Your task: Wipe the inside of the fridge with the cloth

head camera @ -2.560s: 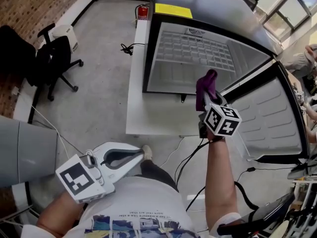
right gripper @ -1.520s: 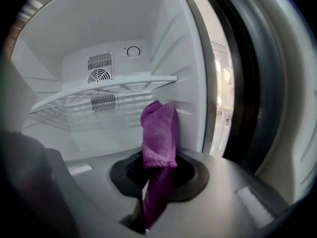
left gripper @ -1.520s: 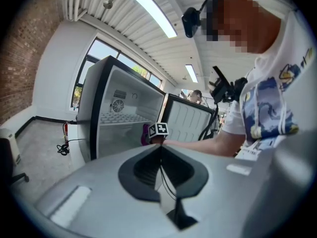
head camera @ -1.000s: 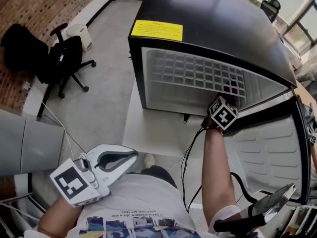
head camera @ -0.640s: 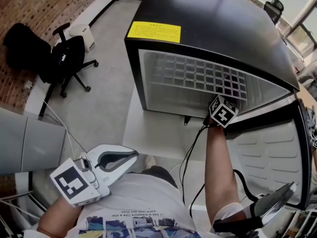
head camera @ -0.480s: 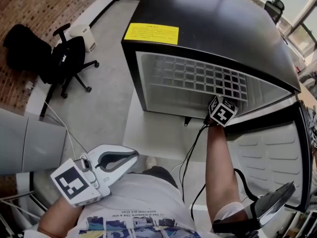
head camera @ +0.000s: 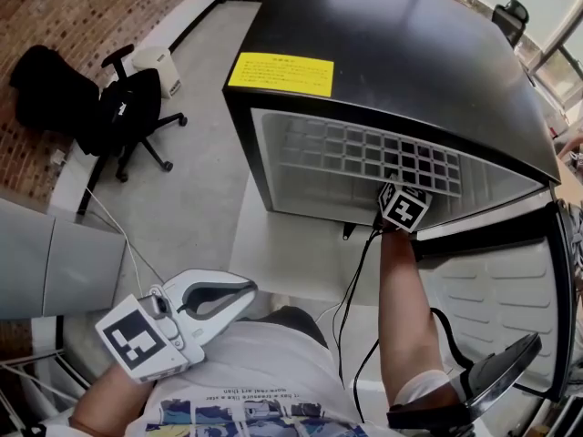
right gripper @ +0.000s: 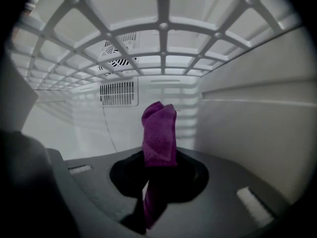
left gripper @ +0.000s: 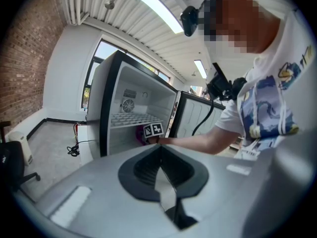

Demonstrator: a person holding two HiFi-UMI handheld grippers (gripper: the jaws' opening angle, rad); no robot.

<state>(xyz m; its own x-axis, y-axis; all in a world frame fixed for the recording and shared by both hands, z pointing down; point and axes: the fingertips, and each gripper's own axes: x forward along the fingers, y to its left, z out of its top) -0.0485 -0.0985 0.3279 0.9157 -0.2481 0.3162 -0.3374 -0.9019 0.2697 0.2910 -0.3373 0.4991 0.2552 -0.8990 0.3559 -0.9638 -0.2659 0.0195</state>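
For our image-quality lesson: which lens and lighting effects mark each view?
Head view: fisheye bows the straight edges of the fridge. Left gripper view: dark round vignette, glaring ceiling lights. Right gripper view: bright white interior, purple cloth sharp, foreground shadowed.

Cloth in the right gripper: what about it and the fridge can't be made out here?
- Right gripper view: whether the cloth touches the back wall; right gripper body hides the fridge floor.
- Head view: cloth hidden behind the marker cube.
- Head view: yellow label print too small.
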